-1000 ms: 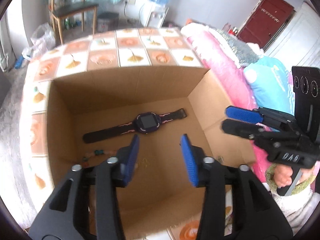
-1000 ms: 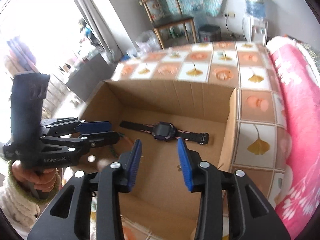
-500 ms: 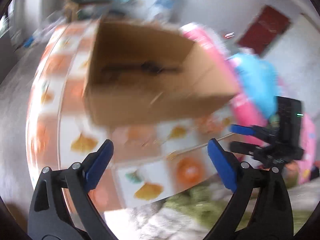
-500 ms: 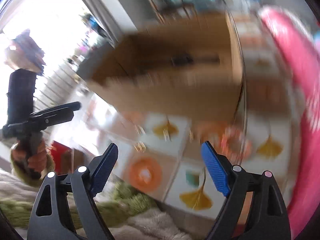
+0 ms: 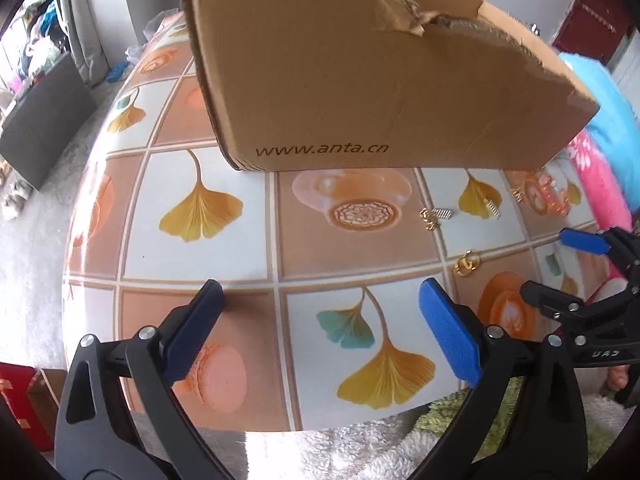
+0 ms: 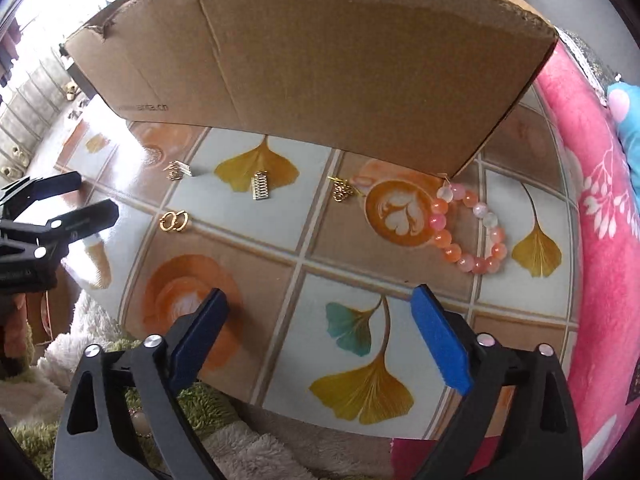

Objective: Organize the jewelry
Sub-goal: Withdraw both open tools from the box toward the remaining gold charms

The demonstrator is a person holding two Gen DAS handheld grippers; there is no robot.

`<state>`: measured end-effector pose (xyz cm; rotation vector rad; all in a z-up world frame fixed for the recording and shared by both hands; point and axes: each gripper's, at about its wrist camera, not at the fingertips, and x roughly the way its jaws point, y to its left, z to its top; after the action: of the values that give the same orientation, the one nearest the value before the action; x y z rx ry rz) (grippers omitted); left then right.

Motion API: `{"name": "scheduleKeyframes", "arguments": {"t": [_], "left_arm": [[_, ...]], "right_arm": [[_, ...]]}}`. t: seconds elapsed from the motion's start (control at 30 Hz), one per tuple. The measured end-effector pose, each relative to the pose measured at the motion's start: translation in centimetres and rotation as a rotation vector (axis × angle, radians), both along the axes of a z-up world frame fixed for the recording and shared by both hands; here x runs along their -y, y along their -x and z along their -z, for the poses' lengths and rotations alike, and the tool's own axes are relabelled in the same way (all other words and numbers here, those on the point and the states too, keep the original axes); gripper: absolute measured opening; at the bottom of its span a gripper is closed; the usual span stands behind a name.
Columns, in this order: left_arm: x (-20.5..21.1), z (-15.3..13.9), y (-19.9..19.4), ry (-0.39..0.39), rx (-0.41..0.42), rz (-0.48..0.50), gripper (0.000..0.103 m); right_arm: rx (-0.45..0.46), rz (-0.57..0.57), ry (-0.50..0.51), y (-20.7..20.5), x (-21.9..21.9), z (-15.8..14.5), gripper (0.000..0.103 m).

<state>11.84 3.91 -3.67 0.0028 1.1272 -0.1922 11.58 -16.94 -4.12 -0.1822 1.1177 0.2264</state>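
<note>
The brown cardboard box (image 5: 380, 72) (image 6: 320, 60) stands on the patterned table, its near wall facing me and its inside hidden. In front of it lie a pink and orange bead bracelet (image 6: 468, 228) (image 5: 552, 196), a gold double-ring earring (image 6: 174, 221) (image 5: 466, 266), a gold ladder-shaped charm (image 6: 261, 186) and other small gold pieces (image 6: 342, 190) (image 5: 434, 214). My left gripper (image 5: 320, 296) (image 6: 94, 196) and right gripper (image 6: 320, 298) (image 5: 554, 266) hover over the table's near edge. Both sets of jaws are opening wide, with nothing between them.
The table's tiled ginkgo-leaf cloth (image 5: 200, 208) ends just below the grippers, over a white and green fluffy fabric (image 6: 224, 452). A pink blanket (image 6: 600, 220) lies along the right side. Dark furniture (image 5: 40, 120) stands on the floor at left.
Both grippers have pulled back out of the box and dropped to the table's near edge, jaws spreading from half shut to wide. The watch inside the box is no longer visible.
</note>
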Motion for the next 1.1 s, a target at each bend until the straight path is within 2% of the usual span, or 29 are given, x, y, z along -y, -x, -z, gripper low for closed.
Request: {"name": "scheduleKeyframes", "arguments": {"t": [0.1,0.13,0.4,0.6,1.0,1.1], "left_arm": [[1.3,0.4,0.3,-0.082,0.021,0.032,0.096],[1.6,0.5,0.5,-0.087,0.041,0.045,0.096],[1.6,0.8,1.1,-0.086,0.043,0.044,0.096],[1.7,0.8,1.0,-0.086,0.038,0.049,0.096],[1.3,0.7,2.0,-0.08,0.069,0.053,0.096],[1.4,0.3,2.6,-0.085,0.1,0.06,0.094]], "right_arm": [[0.0,0.013,-0.004,0.1,0.1,0.3,0.097],[0.003,0.015,-0.005,0.3,-0.1,0.3,0.097],[0.053,0.046,-0.022,2.4,0.6,0.6,0.097],[0.059,0.103,-0.025,3.5,1.1,0.6,0.097],[0.048,0.099,-0.022,3.7,1.7,0.3,0.097],[0.041,0.081,-0.021,3.3,1.6,0.0,0.097]]}}
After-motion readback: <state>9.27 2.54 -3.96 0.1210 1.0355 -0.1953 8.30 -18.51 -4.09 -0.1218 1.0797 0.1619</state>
